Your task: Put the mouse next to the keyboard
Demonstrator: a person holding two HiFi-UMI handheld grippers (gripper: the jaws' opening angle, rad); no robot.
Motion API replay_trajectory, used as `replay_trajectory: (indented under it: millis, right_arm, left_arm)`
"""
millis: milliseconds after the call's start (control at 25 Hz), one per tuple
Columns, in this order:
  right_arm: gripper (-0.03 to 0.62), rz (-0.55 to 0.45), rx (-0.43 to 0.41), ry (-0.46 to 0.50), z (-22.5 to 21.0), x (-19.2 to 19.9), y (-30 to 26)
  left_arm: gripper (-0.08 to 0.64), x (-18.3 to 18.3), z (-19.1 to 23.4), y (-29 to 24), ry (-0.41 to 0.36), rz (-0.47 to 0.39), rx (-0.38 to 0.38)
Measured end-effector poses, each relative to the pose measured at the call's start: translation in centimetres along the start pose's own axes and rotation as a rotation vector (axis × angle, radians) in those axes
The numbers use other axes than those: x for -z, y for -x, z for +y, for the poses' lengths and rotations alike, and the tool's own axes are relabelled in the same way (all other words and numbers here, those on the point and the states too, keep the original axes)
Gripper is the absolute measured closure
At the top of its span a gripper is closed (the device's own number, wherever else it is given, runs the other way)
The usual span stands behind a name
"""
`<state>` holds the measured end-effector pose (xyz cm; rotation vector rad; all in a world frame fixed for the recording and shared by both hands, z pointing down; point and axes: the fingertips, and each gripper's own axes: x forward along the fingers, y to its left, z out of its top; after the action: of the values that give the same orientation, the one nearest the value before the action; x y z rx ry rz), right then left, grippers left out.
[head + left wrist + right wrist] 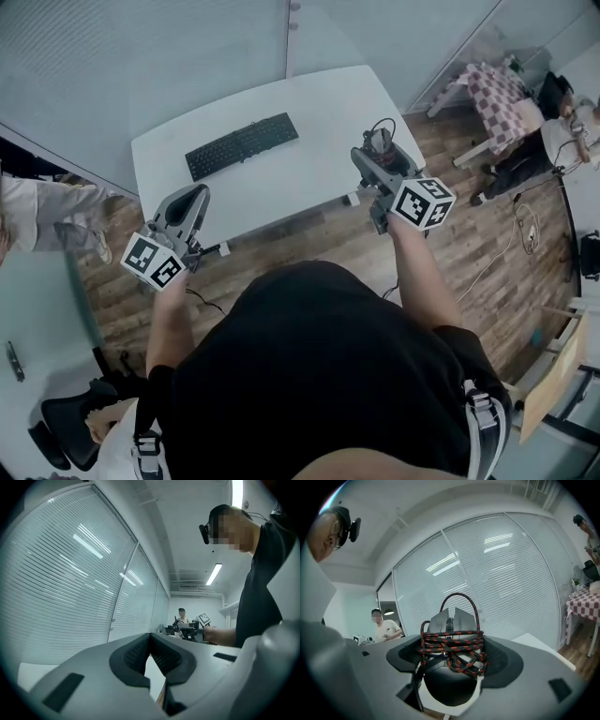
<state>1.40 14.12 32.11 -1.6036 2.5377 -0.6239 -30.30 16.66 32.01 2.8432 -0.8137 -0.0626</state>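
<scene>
With my right gripper clamped on the cord-wrapped mouse and my left gripper closed empty, I should set it flat just beside the keyboard.

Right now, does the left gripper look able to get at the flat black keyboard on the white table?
Probably yes. The left gripper hangs by the front edge of the white table, jaws together on nothing, and nothing stands between it and the flat black keyboard.

light: bright, ceiling strips | glare: blinds | edges: fisheye vignette | foreground: soft
</scene>
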Motion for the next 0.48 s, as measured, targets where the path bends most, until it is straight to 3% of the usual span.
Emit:
replay_trajectory:
  millis: [480]
  right_arm:
    - [0.190,0.016,0.030,-0.015,3.1,2.3,0.1]
  left_arm:
    - [0.537,0.0,2.6,3.6,0.025,-0.036,-0.012]
